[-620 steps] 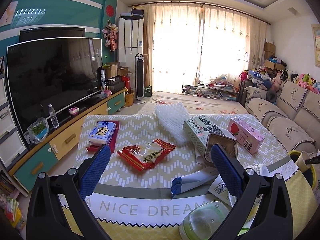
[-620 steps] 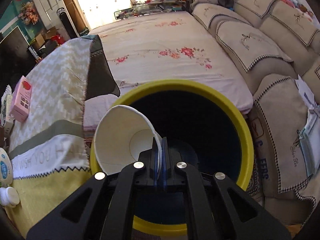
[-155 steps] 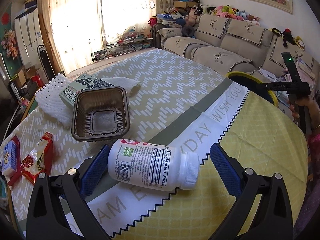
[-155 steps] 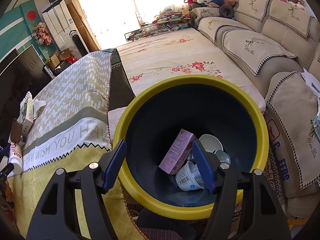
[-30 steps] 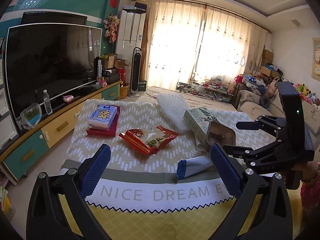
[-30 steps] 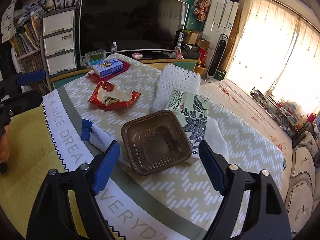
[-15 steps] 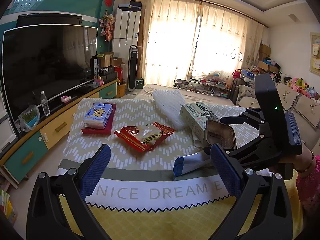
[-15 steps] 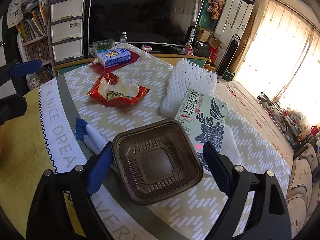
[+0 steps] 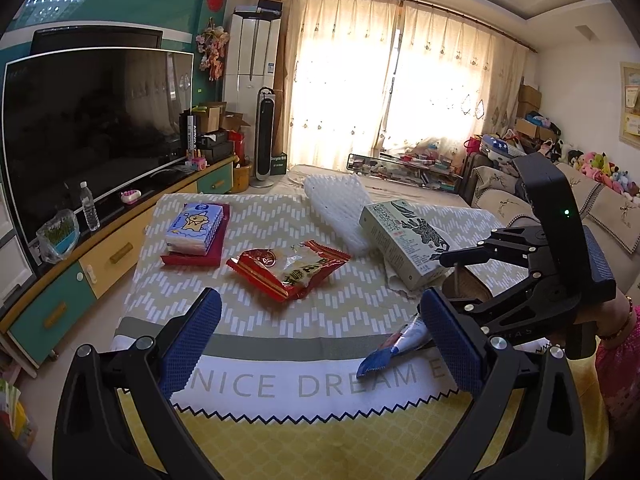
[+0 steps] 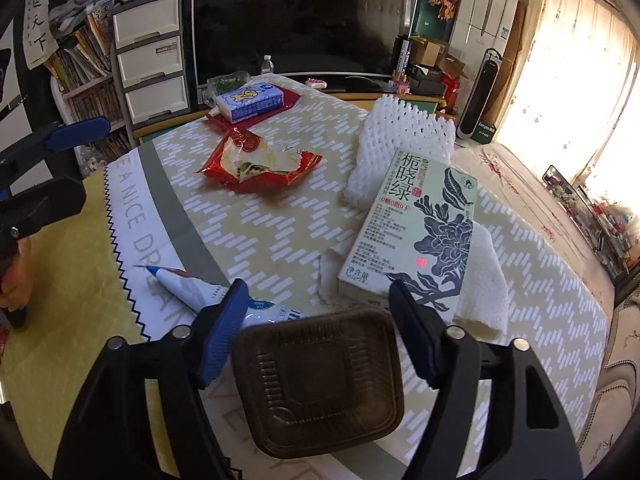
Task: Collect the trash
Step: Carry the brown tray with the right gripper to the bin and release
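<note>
A brown ribbed plastic tray (image 10: 320, 384) sits on a yellow, grey and white zigzag-patterned tablecloth (image 10: 260, 236); the crinkled snack wrapper (image 10: 260, 162) is red.

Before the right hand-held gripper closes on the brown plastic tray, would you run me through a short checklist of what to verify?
1. Brown plastic tray sits between the right hand-held gripper fingers: ok.
2. Jaws are closing, but the pads do not press on the tray yet: ok.
3. Toothpaste tube lies right beside the left finger and could get caught: not ok.
4. Green box lies beyond the fingertips, out of the grip: ok.
5. Left hand-held gripper is open, empty and apart from the tray: ok.
6. Trash bin is free to receive it: cannot tell, it is out of view.
</note>
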`<state>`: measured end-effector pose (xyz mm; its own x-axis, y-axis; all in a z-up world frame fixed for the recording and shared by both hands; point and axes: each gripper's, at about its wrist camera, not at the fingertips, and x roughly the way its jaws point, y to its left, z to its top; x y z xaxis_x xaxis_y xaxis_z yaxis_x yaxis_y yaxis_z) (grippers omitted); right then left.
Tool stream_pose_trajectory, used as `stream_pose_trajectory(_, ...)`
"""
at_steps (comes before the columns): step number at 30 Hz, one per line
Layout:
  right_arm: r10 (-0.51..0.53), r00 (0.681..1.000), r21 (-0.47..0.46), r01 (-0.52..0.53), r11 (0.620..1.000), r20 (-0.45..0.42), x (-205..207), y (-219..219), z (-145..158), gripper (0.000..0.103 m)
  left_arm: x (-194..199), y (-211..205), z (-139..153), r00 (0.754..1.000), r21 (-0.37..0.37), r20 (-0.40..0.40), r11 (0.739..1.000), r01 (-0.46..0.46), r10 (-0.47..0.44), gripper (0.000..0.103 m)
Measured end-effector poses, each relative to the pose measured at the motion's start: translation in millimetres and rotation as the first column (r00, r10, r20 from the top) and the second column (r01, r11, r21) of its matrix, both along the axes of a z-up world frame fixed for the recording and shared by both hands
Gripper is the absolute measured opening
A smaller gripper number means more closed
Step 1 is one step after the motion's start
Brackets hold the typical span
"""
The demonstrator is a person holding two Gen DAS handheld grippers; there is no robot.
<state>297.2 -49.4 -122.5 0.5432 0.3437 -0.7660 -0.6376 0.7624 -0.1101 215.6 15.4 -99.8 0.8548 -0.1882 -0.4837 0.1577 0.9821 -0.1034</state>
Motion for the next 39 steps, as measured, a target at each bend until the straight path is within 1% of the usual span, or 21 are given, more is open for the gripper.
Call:
stream_pose_trajectory(4, -0.002, 1.000, -0.006, 0.002, 1.000, -0.017, -7, -9, -2, 0.077, 0, 0, 0, 1.000, 0.001, 0.001, 1.000, 0.002, -0.002, 0.098)
stream_pose_trajectory(8, -0.038, 0.999, -0.046, 0.037, 0.998, -0.024, -14, -18, -6, 0.080, 0, 0, -1, 1.000, -0.001, 0.003, 1.000, 0.003, -0.003, 0.098)
stream_pose_trajectory(11, -0.053, 0.998, -0.050, 0.051, 0.997, -0.043, -20, -22, -13, 0.081, -1, -1, -1, 1.000, -0.003, 0.004, 1.000, 0.009, -0.009, 0.098)
stream_pose_trajectory(13, -0.063, 0.996, -0.066, 0.059, 0.996, -0.062, -21, -22, -20, 0.066, -2, -1, -1, 1.000, 0.000, 0.006, 1.000, 0.012, -0.012, 0.098)
stream_pose_trajectory(16, -0.097, 0.992, -0.062, 0.093, 0.994, -0.074, -22, -25, -19, 0.065, -2, -2, -1, 1.000, 0.003, 0.009, 1.000, 0.016, -0.016, 0.098)
stream_pose_trajectory(20, -0.131, 0.989, -0.009, 0.131, 0.991, -0.064, -32, -34, -5, 0.065, -1, 0, 0, 1.000, 0.001, 0.007, 1.000, 0.018, -0.018, 0.098)
stream_pose_trajectory(23, -0.160, 0.986, 0.031, 0.162, 0.986, -0.046, -48, -45, 7, 0.065, -2, -2, 0, 1.000, 0.004, 0.006, 1.000, 0.024, -0.024, 0.098)
stream_pose_trajectory(27, -0.235, 0.971, 0.096, 0.238, 0.966, -0.040, -73, -74, 18, 0.065, -2, -6, 0, 0.999, 0.015, 0.006, 0.999, 0.034, -0.034, 0.098)
stream_pose_trajectory(30, -0.315, 0.948, 0.105, 0.318, 0.942, -0.039, -87, -101, 19, 0.065, -3, -9, 1, 0.999, 0.023, 0.007, 0.999, 0.044, -0.045, 0.098)
stream_pose_trajectory(34, -0.431, 0.901, 0.106, 0.433, 0.895, -0.040, -103, -145, 14, 0.066, -3, -15, 0, 0.998, 0.041, 0.006, 0.998, 0.055, -0.056, 0.098)
stream_pose_trajectory(36, -0.501, 0.864, 0.114, 0.502, 0.857, -0.046, -109, -173, 11, 0.066, -3, -17, -2, 0.998, 0.052, 0.002, 0.997, 0.060, -0.060, 0.098)
stream_pose_trajectory(39, -0.602, 0.796, 0.127, 0.605, 0.786, -0.062, -121, -217, 5, 0.066, -2, -20, -4, 0.998, 0.068, -0.005, 0.996, 0.064, -0.064, 0.098)
